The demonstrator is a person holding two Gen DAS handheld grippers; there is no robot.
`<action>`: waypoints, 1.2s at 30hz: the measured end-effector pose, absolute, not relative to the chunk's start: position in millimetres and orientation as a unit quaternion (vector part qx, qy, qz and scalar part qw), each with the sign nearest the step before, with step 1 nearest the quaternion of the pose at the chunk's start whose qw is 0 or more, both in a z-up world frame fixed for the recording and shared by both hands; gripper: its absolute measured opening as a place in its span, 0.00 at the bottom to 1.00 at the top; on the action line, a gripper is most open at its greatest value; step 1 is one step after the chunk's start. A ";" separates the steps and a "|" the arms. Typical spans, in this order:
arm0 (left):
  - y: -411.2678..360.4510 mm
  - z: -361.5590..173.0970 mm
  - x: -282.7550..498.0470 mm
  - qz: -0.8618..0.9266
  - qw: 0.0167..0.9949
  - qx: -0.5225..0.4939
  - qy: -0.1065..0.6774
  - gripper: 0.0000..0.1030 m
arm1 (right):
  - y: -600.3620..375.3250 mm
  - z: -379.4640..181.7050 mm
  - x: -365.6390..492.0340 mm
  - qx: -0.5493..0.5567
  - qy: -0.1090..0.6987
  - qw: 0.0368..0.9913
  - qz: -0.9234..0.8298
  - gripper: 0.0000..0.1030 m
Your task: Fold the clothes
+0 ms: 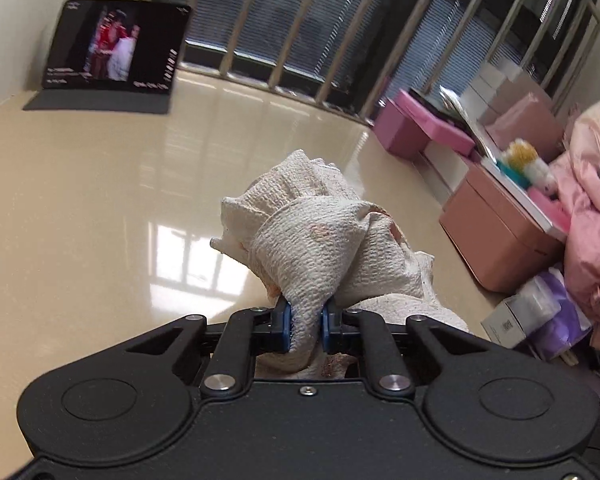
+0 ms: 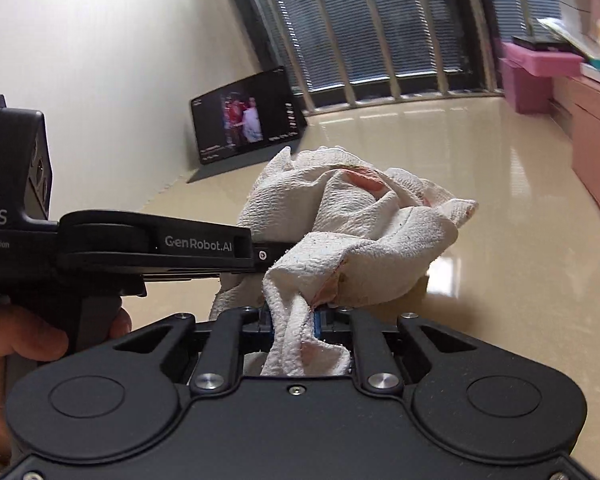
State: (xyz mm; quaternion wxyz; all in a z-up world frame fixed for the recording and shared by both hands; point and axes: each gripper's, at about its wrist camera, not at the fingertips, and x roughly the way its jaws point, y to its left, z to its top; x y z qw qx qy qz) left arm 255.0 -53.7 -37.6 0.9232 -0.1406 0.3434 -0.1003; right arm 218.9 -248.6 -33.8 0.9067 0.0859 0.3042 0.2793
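A crumpled cream-white textured garment (image 1: 312, 240) with faint pink marks is bunched up above the glossy beige table (image 1: 100, 208). My left gripper (image 1: 306, 326) is shut on a fold of it between its blue pads. In the right wrist view the same garment (image 2: 360, 216) hangs in a heap, and my right gripper (image 2: 294, 326) is shut on another fold. The left gripper's black body (image 2: 160, 248) reaches in from the left into the cloth, held by a hand (image 2: 20, 344). Both grips sit close together.
A tablet (image 1: 116, 46) playing video leans against the wall at the table's far left; it also shows in the right wrist view (image 2: 246, 120). Pink boxes (image 1: 420, 128), a salmon box (image 1: 500, 236), pink clothing (image 1: 596, 200) and packets crowd the right side. Window bars (image 1: 300, 32) run along the back.
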 end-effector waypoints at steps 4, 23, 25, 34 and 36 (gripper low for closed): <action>33.2 -6.9 254.5 -0.043 0.937 -0.146 0.314 0.13 | -159.3 -11.0 226.7 0.085 0.287 0.891 0.341 0.15; 238.5 -57.6 282.4 0.117 0.914 -0.109 0.373 0.60 | 51.0 -91.9 247.1 -0.039 0.342 0.855 0.387 0.83; 234.1 -48.4 267.2 0.129 0.927 -0.079 0.343 0.82 | 29.7 -80.5 242.0 -0.045 0.333 0.861 0.381 0.88; 163.1 -11.0 188.5 0.122 0.960 -0.028 0.251 1.00 | -83.0 -37.8 184.3 -0.027 0.320 0.886 0.335 0.90; 142.8 -7.2 164.3 0.111 0.964 -0.037 0.240 1.00 | -107.5 -32.8 171.0 -0.020 0.321 0.892 0.318 0.91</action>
